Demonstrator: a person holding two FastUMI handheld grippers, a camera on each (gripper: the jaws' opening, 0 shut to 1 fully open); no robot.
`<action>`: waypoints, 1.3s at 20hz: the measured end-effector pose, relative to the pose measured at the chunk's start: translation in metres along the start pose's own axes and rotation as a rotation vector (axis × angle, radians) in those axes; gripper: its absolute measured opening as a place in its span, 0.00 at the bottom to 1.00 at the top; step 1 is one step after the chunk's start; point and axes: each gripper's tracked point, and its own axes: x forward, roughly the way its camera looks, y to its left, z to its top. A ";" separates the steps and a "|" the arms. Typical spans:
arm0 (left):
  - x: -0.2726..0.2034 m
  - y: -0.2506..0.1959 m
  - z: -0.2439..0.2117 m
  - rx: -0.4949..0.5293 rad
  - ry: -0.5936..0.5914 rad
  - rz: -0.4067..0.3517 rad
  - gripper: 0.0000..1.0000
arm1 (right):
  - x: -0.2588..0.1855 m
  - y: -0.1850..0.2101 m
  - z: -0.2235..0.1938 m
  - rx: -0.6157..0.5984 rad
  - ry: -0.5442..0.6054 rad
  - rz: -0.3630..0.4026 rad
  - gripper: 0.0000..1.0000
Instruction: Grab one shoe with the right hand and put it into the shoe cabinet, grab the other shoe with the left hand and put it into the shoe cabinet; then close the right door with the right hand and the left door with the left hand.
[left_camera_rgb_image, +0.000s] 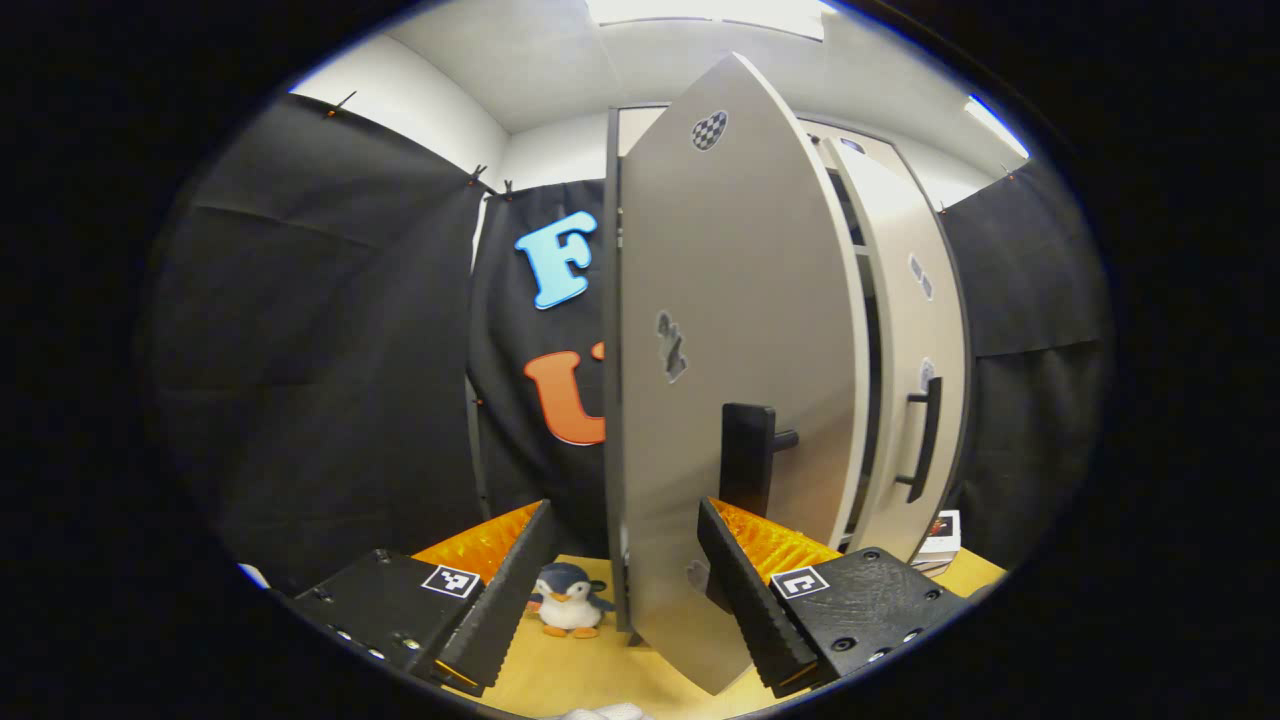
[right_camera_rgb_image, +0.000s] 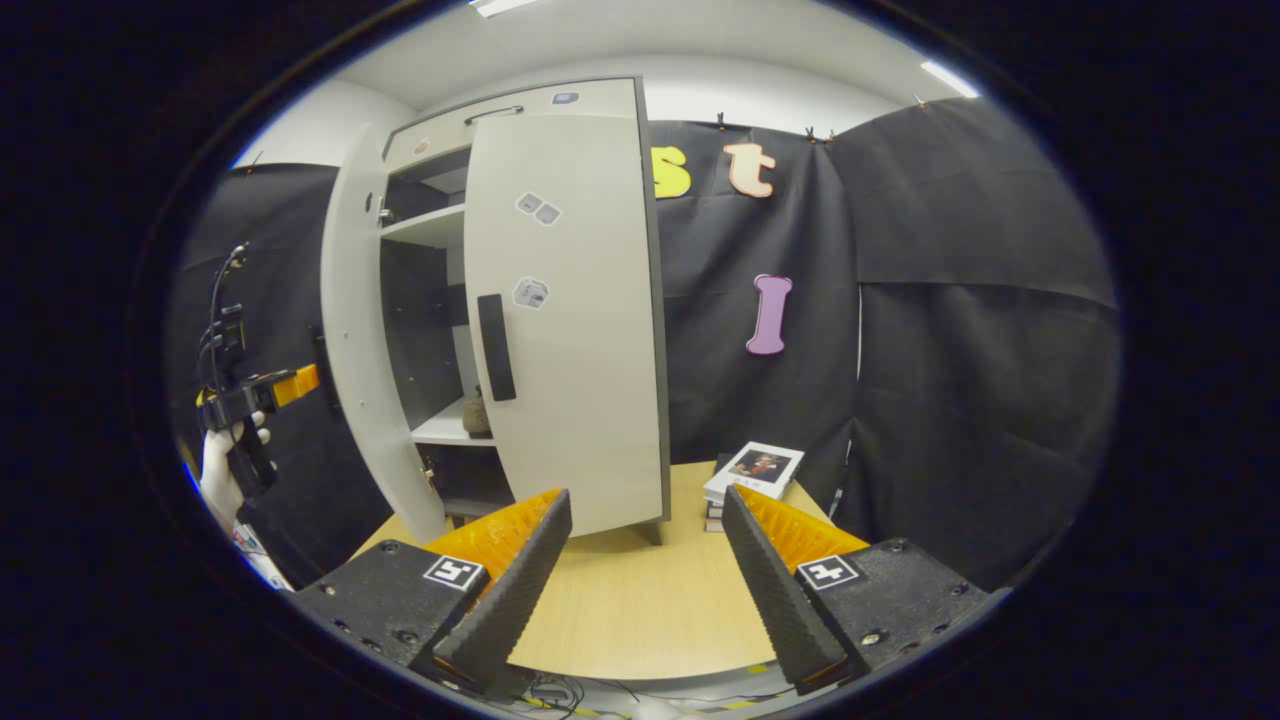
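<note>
The pale shoe cabinet (right_camera_rgb_image: 440, 225) stands on a wooden table (right_camera_rgb_image: 630, 600). In the left gripper view its left door (left_camera_rgb_image: 740, 300) swings out edge-on, black handle (left_camera_rgb_image: 748, 455) just above my fingers. My left gripper (left_camera_rgb_image: 625, 515) is open, and the door's lower edge stands between its fingers. The right door (right_camera_rgb_image: 570, 330) is almost shut, its handle (right_camera_rgb_image: 495, 345) facing me. My right gripper (right_camera_rgb_image: 645, 500) hangs open and empty over the table in front of that door. Through the gap, a brownish shoe (right_camera_rgb_image: 477, 412) rests on a lower shelf. A gloved hand holds the left gripper (right_camera_rgb_image: 290, 385) beside the left door (right_camera_rgb_image: 360, 350).
A small penguin plush (left_camera_rgb_image: 568, 600) sits on the table left of the cabinet. A stack of books (right_camera_rgb_image: 750, 475) lies to the cabinet's right, by the black cloth wall. Bare tabletop stretches in front of the cabinet.
</note>
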 end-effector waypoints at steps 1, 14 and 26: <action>0.002 -0.011 0.000 0.013 0.004 -0.014 1.00 | -0.004 -0.001 0.001 -0.005 -0.002 0.003 0.99; -0.121 -0.084 -0.001 -0.036 0.068 -0.030 0.96 | -0.061 -0.030 0.028 0.028 -0.084 0.061 0.99; -0.244 -0.112 0.000 0.011 0.098 0.033 0.96 | -0.098 -0.048 0.029 0.028 -0.133 0.081 0.99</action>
